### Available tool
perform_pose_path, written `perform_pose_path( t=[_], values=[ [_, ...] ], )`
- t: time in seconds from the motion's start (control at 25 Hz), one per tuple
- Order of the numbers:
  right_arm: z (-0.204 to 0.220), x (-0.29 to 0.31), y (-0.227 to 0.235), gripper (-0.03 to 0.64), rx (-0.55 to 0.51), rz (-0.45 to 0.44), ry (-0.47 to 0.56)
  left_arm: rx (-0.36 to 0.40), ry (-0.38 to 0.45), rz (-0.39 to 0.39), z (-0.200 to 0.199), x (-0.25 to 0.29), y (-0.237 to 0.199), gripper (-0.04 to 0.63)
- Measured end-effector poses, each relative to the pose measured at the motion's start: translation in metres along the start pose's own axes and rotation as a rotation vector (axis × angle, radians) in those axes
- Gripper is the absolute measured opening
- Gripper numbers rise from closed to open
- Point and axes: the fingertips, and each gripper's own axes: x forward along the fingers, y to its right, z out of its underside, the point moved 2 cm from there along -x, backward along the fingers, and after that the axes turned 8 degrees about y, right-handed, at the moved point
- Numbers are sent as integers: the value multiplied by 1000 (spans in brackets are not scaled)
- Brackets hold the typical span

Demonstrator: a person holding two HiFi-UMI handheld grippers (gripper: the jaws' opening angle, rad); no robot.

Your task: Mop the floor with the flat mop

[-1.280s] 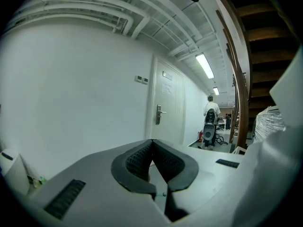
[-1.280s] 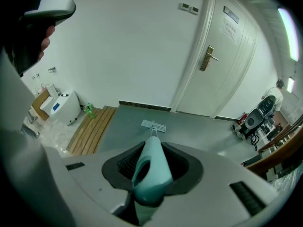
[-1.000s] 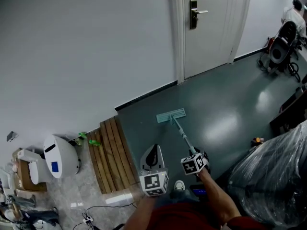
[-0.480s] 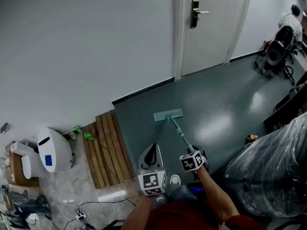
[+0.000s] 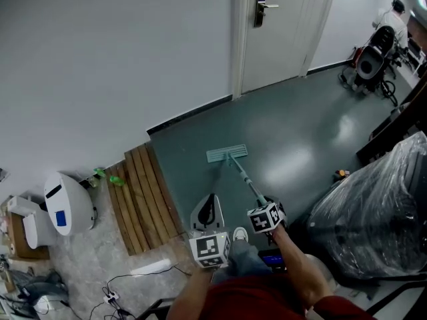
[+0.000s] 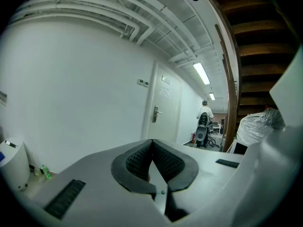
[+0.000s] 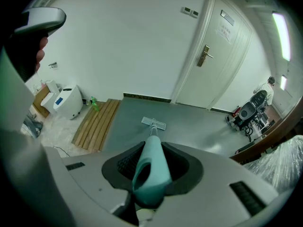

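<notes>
the right hand-held gripper (image 7: 152,167) is clenched on the pale teal plastic handle of the flat mop (image 5: 227,153), whose slim pole runs down to a flat rectangular head lying on the glossy grey-green floor (image 5: 307,125). the left hand-held gripper (image 6: 154,161) has its ribbed black pads pressed together on nothing. a slatted wooden platform (image 5: 141,195) borders the floor at left, a crinkled plastic-wrapped bundle (image 5: 377,212) crowds the right, and a white panelled door (image 5: 277,32) stands beyond.

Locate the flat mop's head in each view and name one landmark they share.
Head view: mop head at centre, on the grey floor past the right gripper.
Left gripper view: not in it.
Right gripper view: centre, just above the clamped handle.
Shared landmark: the white door, in all three.
</notes>
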Motion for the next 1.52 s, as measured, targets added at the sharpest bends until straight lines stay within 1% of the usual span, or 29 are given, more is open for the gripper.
perform_pose_path(
  t=[0.28, 0.52, 0.8, 0.96, 1.12, 1.36, 1.52],
  values=[
    [42, -33, -25, 114, -5, 4, -37, -27, -8, 3, 12, -49, -1, 14],
    [61, -52, -28, 114, 1, 2, -43, -17, -33, -2, 13, -70, 11, 14],
    [111, -85, -5, 115, 26, -20, -16, 23, -39, -4, 20, -102, 71, 14],
    [146, -108, 8, 114, 37, -34, 5, 26, -36, 1, 23, -125, 115, 14],
    [177, -126, 16, 114, 39, -45, 16, 41, -35, 1, 29, -145, 149, 14],
    [195, -158, 19, 114, 23, -60, 15, 41, -26, -2, 25, -169, 173, 14],
    [207, -168, 19, 114, 16, -69, 7, 40, -28, 4, 27, -178, 185, 14]
  ],
)
